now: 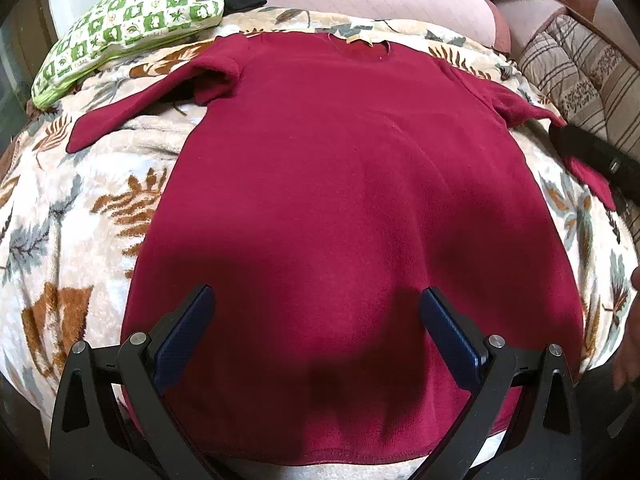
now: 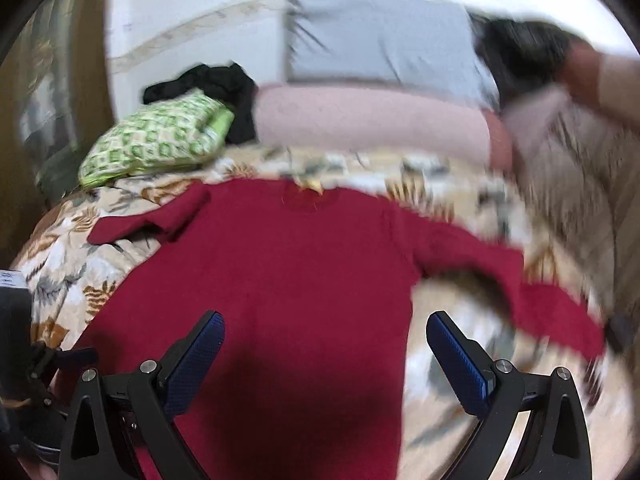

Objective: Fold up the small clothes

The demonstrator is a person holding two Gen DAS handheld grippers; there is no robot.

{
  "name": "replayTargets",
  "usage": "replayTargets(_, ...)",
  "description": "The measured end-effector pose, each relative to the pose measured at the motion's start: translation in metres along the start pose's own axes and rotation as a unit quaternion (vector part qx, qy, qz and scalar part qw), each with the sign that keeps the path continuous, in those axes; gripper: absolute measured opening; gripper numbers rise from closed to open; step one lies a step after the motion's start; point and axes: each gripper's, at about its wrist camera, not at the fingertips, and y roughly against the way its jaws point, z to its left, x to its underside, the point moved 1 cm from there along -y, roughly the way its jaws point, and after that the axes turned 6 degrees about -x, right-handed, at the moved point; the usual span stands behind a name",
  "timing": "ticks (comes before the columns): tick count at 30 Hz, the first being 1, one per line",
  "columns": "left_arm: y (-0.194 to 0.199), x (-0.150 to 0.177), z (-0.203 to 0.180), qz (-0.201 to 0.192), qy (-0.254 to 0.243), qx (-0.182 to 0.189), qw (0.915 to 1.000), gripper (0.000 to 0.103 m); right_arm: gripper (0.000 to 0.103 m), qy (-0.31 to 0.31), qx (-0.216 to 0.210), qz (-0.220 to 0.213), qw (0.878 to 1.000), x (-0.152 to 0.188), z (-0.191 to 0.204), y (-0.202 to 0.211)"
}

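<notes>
- Left wrist view: red sweater (image 1: 352, 184) lies flat on the leaf-print blanket (image 1: 80, 216) of a bed, collar far, hem near. Both sleeves are spread outward; no fold shows, so folding appears not yet begun.
- Left claw (image 1: 318, 312): spread wide above the hem region, holding nothing.
- A dark object (image 1: 596, 156), unidentifiable, overlaps the right sleeve's end.
- Surroundings: green patterned bundle (image 1: 132, 24), pink cushion (image 1: 376, 0), striped quilt (image 1: 576, 68); none lies on the sweater.
- Right wrist view (blurred): right claw (image 2: 326, 336) gaping, empty, over the sweater's right edge; right sleeve (image 2: 532, 292) stretches off to the side.
- Remaining, by judgement: sleeves inward, then body folded.
</notes>
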Motion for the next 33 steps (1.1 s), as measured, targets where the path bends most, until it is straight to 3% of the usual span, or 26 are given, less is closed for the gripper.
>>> replayTargets(4, -0.002, -0.001, 0.0, 0.002, -0.003, 0.001, 1.0, 0.102, 0.1, -0.031, 0.034, -0.038, 0.998, -0.002, -0.014, 0.017)
replayTargets(12, -0.003, -0.001, 0.0, 0.005, 0.001, 0.002, 1.0, 0.102, 0.1, -0.113, 0.053, -0.012, 0.992, 0.001, -0.049, 0.01)
replayTargets(26, -0.003, 0.0, -0.003, 0.004, -0.007, 0.003, 1.0, 0.102, 0.1, -0.065, 0.049, -0.038, 0.996, 0.008, -0.022, 0.029)
replayTargets(33, -0.004, 0.001, -0.004, 0.011, -0.009, 0.003, 0.9999, 0.102, 0.1, -0.102, 0.049, -0.023, 0.993, 0.008, -0.038, 0.021)
